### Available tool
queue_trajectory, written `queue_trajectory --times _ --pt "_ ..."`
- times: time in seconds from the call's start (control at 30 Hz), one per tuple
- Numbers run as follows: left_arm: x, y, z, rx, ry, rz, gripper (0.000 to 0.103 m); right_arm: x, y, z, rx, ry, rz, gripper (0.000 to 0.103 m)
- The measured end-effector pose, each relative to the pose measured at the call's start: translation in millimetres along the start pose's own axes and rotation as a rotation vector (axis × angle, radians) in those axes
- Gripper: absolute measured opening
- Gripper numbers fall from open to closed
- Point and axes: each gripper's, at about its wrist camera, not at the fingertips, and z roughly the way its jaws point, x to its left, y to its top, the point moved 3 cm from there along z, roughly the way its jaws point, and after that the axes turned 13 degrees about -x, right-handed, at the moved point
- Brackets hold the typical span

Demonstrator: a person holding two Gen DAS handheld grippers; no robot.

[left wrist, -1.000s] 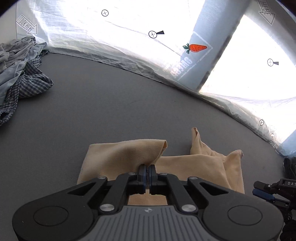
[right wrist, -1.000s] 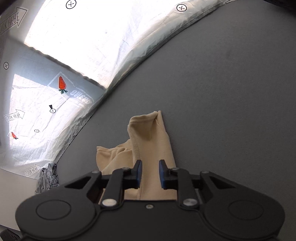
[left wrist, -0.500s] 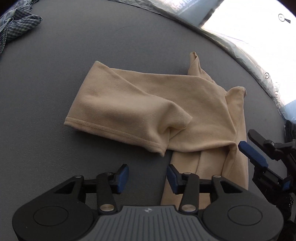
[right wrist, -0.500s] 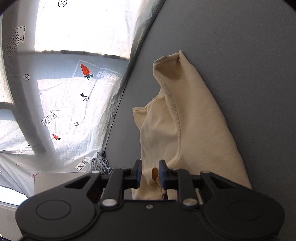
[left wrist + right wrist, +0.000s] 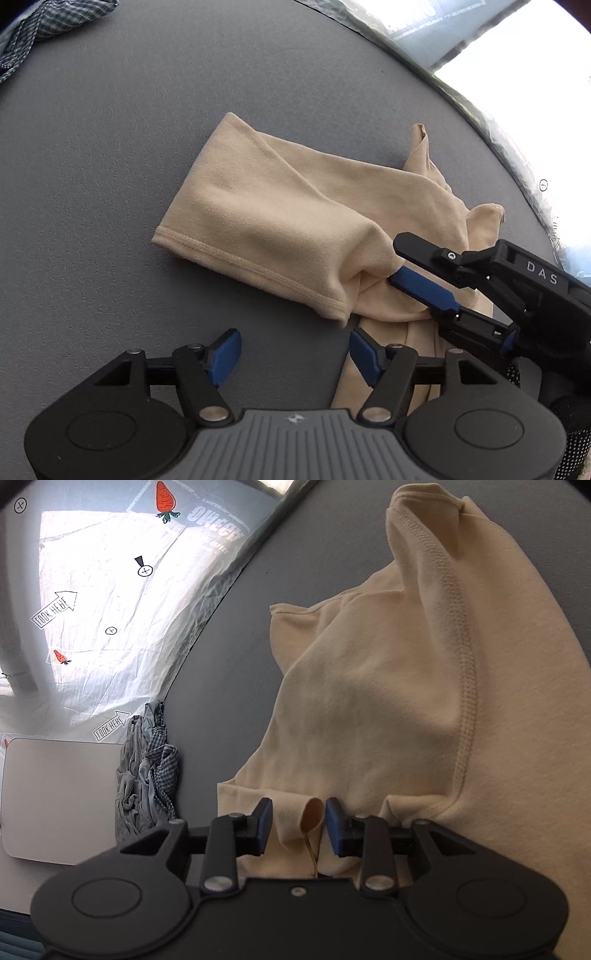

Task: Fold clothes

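Note:
A beige shirt (image 5: 280,221) lies partly folded on the grey table (image 5: 110,166), one hemmed flap laid over the rest. My left gripper (image 5: 293,356) is open and empty, just short of the flap's near corner. My right gripper (image 5: 297,823) is open, its fingers either side of a small fold of the shirt (image 5: 388,701). The right gripper also shows in the left wrist view (image 5: 402,267), its fingers at the flap's right end.
A pile of grey and checked clothes lies at the table's far side (image 5: 147,771), also at the top left of the left wrist view (image 5: 44,29). A white tray (image 5: 55,797) sits beside it. A white printed sheet (image 5: 103,602) hangs beyond the table edge.
My left gripper let go of the shirt, opened and pulled back. My right gripper moved in low over the shirt and now straddles a fold.

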Motion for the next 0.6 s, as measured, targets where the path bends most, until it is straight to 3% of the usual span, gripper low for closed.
queue_trajectory --times 0.07,0.13,0.2,0.3,0.6 --pt "0 0 1 0.003 -0.005 -0.007 0.071 0 0 0 -0.002 0.007 -0.001 0.032" --pt "-1 0 1 0.002 -0.007 -0.008 0.072 0 -1 -1 -0.003 0.018 -0.002 0.025" --pt "-1 0 0 0.001 -0.009 -0.009 0.073 0 -1 -2 -0.003 0.032 -0.001 0.011" --pt "-1 -1 0 -0.001 -0.012 -0.01 0.073 -3 -2 -6 -0.016 0.033 0.006 0.003" --pt "-3 -2 0 -0.007 -0.015 -0.003 0.079 -17 -4 -43 -0.103 0.024 0.034 0.0"
